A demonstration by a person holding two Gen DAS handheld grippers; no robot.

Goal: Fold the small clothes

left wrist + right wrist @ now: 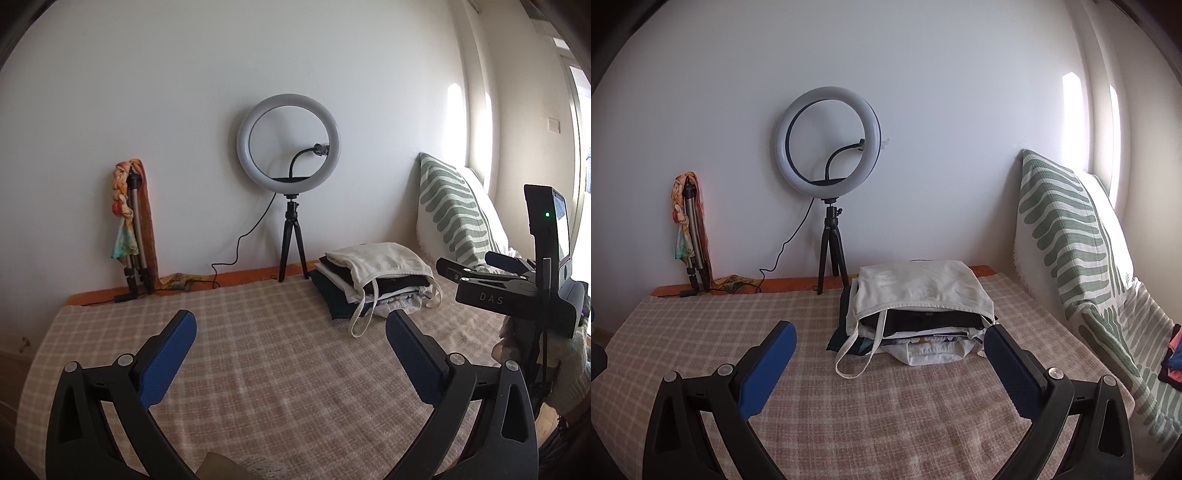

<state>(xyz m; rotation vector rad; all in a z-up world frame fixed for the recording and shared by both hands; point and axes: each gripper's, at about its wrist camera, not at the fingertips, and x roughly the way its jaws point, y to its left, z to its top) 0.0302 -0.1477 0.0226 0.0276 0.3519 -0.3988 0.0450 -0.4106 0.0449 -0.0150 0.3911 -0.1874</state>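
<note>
Blue pads line both tools. The left gripper is spread wide with nothing in it, above the checked blanket. The right gripper is spread wide too and holds nothing. The pile of folded clothes sits on the blanket, just in front of the right gripper. A white strappy top lies on top of the pile. A ring light on a small tripod stands behind the pile, to its left, near the wall. A green striped pillow leans to the right of the pile.
</note>
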